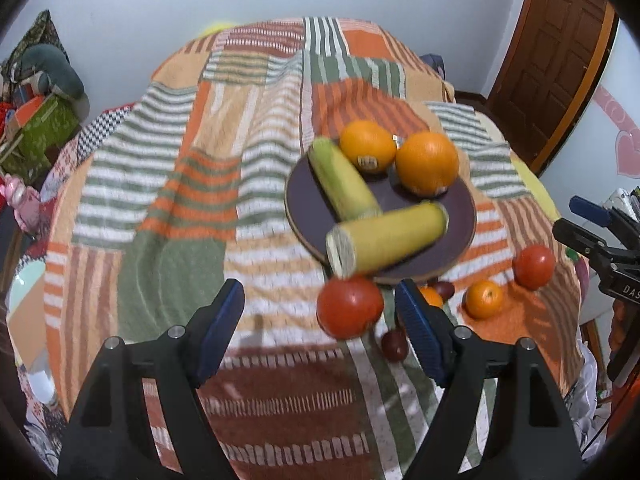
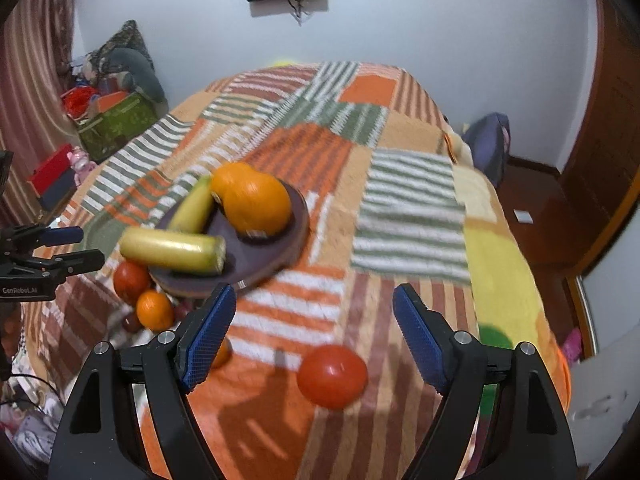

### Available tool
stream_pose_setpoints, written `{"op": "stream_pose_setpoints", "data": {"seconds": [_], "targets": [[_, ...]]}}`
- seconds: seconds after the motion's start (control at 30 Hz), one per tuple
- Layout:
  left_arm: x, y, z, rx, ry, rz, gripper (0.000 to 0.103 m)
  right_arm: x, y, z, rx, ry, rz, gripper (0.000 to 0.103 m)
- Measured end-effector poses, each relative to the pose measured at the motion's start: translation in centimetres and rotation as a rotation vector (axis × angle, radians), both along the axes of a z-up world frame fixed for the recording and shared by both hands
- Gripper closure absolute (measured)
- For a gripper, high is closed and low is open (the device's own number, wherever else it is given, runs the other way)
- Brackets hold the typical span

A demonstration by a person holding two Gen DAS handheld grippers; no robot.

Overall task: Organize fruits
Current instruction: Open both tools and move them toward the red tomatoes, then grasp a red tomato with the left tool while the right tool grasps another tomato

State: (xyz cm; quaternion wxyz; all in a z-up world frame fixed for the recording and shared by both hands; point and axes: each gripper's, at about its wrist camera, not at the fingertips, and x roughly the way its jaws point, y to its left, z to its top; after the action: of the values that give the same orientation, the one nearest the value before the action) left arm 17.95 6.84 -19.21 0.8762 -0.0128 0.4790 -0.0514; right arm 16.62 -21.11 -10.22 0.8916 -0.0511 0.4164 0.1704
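A dark round plate (image 1: 460, 216) (image 2: 296, 216) on the striped blanket holds two oranges (image 1: 427, 162) (image 2: 256, 200) and two yellow-green corn cobs (image 1: 384, 238) (image 2: 172, 249). A red tomato (image 1: 350, 307) (image 2: 130, 280) lies at the plate's near edge, just ahead of my open, empty left gripper (image 1: 320, 320). Another tomato (image 2: 332, 376) (image 1: 534, 266) lies between the fingers of my open, empty right gripper (image 2: 312, 328). A small orange (image 1: 484, 299) (image 2: 155, 310) and dark red small fruits (image 1: 394, 345) lie near the plate.
The blanket (image 1: 180, 200) covers a bed. Boxes and clutter (image 2: 112, 120) stand by the far left wall. A wooden door (image 1: 560, 52) is at the right. The right gripper (image 1: 600, 248) shows at the right edge of the left wrist view.
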Motion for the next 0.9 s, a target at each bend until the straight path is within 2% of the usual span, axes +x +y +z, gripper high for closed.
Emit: {"op": "stream_pose_setpoints", "data": {"seconds": [0.3,0.4,0.53,0.63,0.7,0.77,0.9], "targets": [[0.0,-0.4,-3.3,-0.028,0.08,0.009,0.025,-1.4,-2.4,-4.4,0.023,0.137,-0.08,0.025],[0.5,-0.6,-3.8,-0.042,0.087,0.012,0.03,-1.5,-2.6,-5.0,0.036,0.156,-0.083,0.025],[1.2,-0.9,-4.1,-0.063,0.099,0.007,0.041,-1.4,-2.3,-5.4,0.045,0.169,-0.063,0.035],[1.7,-1.2,-4.5,-0.074,0.111,0.003,0.047,-1.2,-2.0,-5.7,0.035,0.175,-0.049,0.038],[1.9,-1.3,-4.8,-0.085,0.121,0.002,0.05,-1.0,-1.9,-6.1,0.037,0.184,-0.046,0.044],[2.1,-1.3,-5.0,-0.106,0.133,-0.002,0.055,-0.8,-2.0,-6.4,0.043,0.196,-0.044,0.055],[2.0,-1.3,-4.9,-0.113,0.131,0.001,0.056,-0.8,-2.2,-6.5,0.054,0.196,-0.043,0.055]]}}
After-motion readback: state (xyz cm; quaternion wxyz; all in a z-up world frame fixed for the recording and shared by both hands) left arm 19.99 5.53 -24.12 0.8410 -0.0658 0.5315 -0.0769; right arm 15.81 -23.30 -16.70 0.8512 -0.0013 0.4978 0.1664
